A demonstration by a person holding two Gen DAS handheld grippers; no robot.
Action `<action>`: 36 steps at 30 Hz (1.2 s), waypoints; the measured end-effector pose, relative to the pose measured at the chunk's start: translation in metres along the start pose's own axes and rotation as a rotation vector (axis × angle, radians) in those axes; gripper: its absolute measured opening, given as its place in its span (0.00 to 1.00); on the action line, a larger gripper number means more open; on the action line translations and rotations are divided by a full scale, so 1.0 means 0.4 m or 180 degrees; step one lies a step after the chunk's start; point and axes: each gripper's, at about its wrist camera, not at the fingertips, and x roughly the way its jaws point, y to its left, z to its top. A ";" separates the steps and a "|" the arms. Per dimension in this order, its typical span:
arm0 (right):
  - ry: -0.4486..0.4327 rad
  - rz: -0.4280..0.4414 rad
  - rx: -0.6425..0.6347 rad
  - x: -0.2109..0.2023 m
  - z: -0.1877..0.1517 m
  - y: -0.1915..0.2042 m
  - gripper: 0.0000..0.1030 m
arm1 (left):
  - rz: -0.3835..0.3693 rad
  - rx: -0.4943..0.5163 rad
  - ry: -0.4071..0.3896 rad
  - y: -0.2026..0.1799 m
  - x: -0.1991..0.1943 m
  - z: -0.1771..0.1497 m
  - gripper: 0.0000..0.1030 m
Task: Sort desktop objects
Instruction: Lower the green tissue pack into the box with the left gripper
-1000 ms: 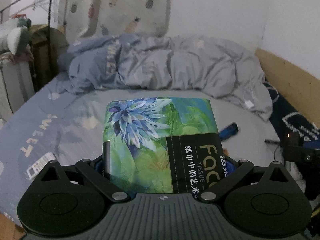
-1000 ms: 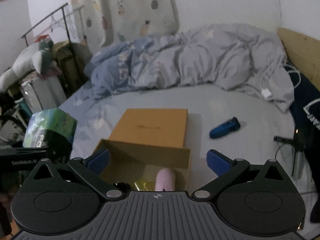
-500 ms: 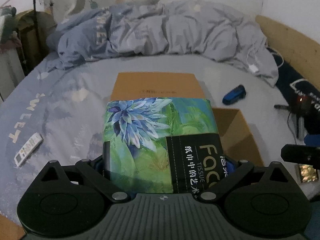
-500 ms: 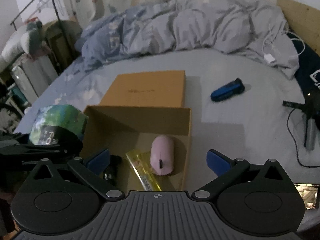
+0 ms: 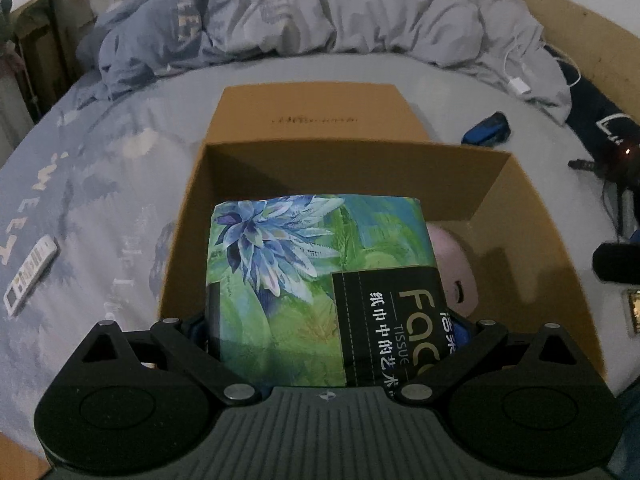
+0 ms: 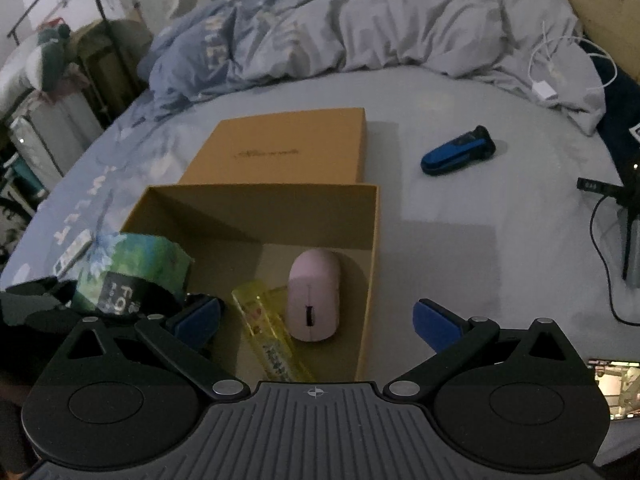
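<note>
On the bed (image 6: 460,240), one open cardboard box (image 6: 372,264) sits with its lid (image 6: 288,148) lying flat just behind its far wall. Inside the box lie one pink mouse (image 6: 314,294) by the right wall and one yellow see-through packet (image 6: 266,336) touching the mouse's left side. The left gripper (image 5: 328,326) holds one tissue pack (image 5: 320,280) between its fingers, above the near left part of the box; from the left wrist view the pack covers most of the box floor and part of the mouse (image 5: 456,272). The pack is printed with a blue flower on green leaves and has a black label reading "Fac…" and "TISSUE" beside a column of Chinese characters. The lid bears a small embossed line of script, too blurred to read.

The right gripper (image 6: 316,318) hovers at the near edge of the box, its blue fingers (image 6: 434,322) wide apart and holding nothing.

Outside the box, one blue and black shaver-like device (image 6: 458,156) lies on the bed to the right, well apart from the box. One white remote (image 5: 30,276) lies near the bed's left edge, beside letters printed on the sheet. A crumpled grey-blue duvet (image 6: 360,28) is heaped along the far side, with a white charger and cable (image 6: 544,90) on its right end. A black cable (image 6: 600,248) trails at the right edge.
</note>
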 end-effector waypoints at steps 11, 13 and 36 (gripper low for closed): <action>0.0068 0.0019 0.0009 0.046 0.002 -0.012 1.00 | 0.0006 0.0043 0.0181 0.003 0.042 -0.024 0.98; 0.0075 0.0026 0.0022 0.050 0.001 -0.013 1.00 | 0.0005 0.0049 0.0205 0.006 0.048 -0.027 0.98; 0.0170 0.0068 0.0176 0.071 -0.019 -0.040 1.00 | 0.0015 0.0111 0.0410 0.003 0.096 -0.034 0.98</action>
